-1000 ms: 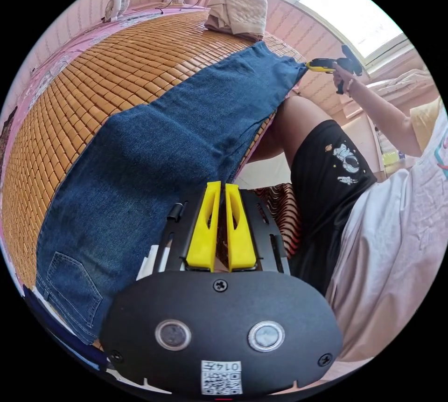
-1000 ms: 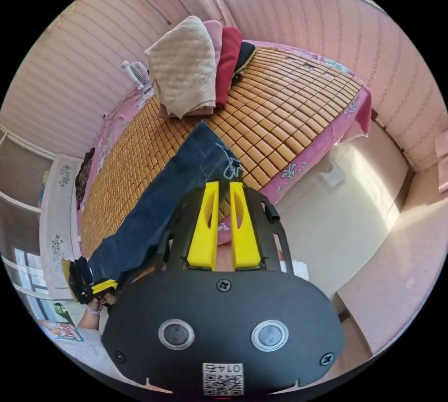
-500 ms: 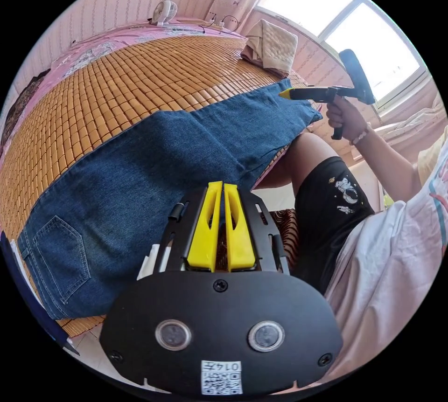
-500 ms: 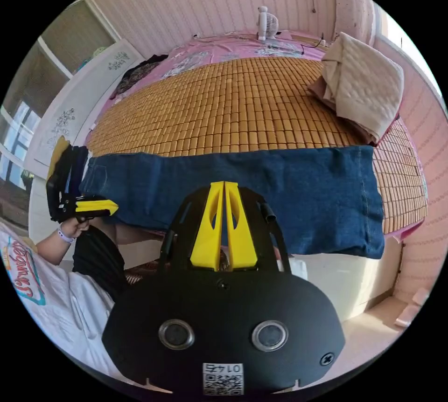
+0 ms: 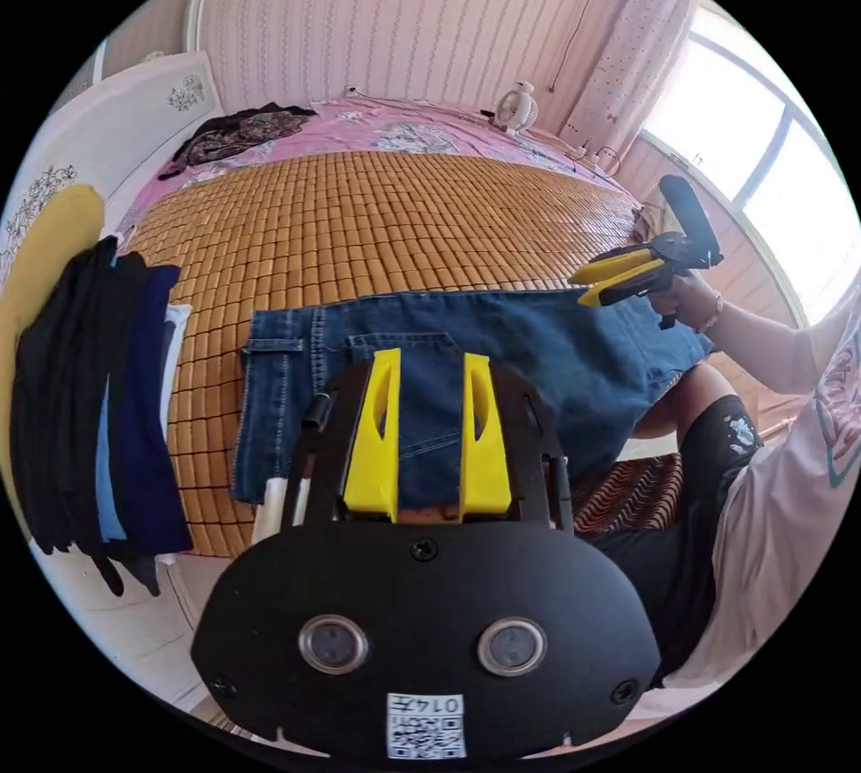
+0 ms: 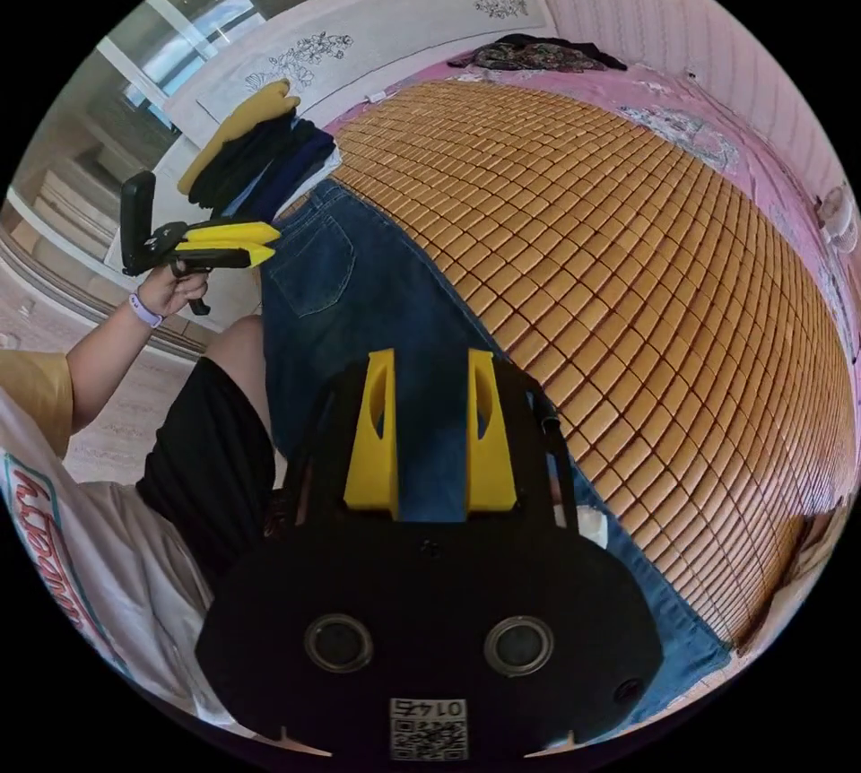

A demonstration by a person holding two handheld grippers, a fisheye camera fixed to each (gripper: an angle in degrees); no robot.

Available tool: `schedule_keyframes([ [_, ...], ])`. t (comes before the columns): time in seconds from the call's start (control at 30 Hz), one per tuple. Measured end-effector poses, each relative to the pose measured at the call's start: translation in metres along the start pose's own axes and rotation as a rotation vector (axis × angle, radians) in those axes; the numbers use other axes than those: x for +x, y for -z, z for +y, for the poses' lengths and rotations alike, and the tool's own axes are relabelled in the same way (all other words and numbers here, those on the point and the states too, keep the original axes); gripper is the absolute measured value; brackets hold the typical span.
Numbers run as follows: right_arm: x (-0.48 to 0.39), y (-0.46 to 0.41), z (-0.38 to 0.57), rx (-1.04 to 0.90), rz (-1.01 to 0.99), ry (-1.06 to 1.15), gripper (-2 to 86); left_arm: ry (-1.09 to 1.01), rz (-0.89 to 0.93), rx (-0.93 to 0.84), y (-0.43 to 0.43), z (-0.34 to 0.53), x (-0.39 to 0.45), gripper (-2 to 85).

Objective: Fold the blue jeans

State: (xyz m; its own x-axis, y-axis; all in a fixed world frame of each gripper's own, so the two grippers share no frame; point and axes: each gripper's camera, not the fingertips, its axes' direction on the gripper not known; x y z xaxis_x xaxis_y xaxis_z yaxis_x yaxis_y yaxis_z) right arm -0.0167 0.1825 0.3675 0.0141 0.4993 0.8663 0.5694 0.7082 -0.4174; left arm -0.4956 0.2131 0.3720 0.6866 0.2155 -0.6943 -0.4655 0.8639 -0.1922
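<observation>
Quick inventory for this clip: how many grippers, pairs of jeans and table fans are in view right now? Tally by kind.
Grippers: 2 – the left gripper and the right gripper, both with jaws apart.
Blue jeans: 1, spread flat on the bamboo mat.
White fan: 1, at the bed's far edge.
Total: 4

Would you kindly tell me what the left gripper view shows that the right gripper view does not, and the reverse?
Left gripper view: the bright window, and the right gripper seen from outside, held in a hand.

Right gripper view: the left gripper seen from outside, and the leg hem of the jeans.

Both: the blue denim jeans lying flat on the orange bamboo mat, the dark clothes stack at the mat's end, and each view's own yellow jaws standing apart.
</observation>
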Motion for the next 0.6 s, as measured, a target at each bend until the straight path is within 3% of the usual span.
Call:
schedule_keyframes([
  [0.17, -0.018, -0.039, -0.110, -0.068, -0.075, 0.175, 13.2, 0.098, -0.122, 0.003, 0.005, 0.009, -0.048, 13.8],
  [0.33, -0.034, -0.085, -0.186, -0.129, -0.112, 0.230, 13.1, 0.197, -0.072, -0.049, -0.024, 0.006, -0.080, 14.2],
  [0.43, -0.032, -0.123, -0.216, -0.255, -0.111, 0.205, 11.3, 0.296, -0.042, -0.227, -0.047, 0.006, -0.094, 9.7],
  [0.6, -0.032, -0.111, -0.231, -0.230, -0.045, 0.283, 1.8, 0.186, -0.093, -0.108, -0.013, 0.013, -0.069, 1.6],
])
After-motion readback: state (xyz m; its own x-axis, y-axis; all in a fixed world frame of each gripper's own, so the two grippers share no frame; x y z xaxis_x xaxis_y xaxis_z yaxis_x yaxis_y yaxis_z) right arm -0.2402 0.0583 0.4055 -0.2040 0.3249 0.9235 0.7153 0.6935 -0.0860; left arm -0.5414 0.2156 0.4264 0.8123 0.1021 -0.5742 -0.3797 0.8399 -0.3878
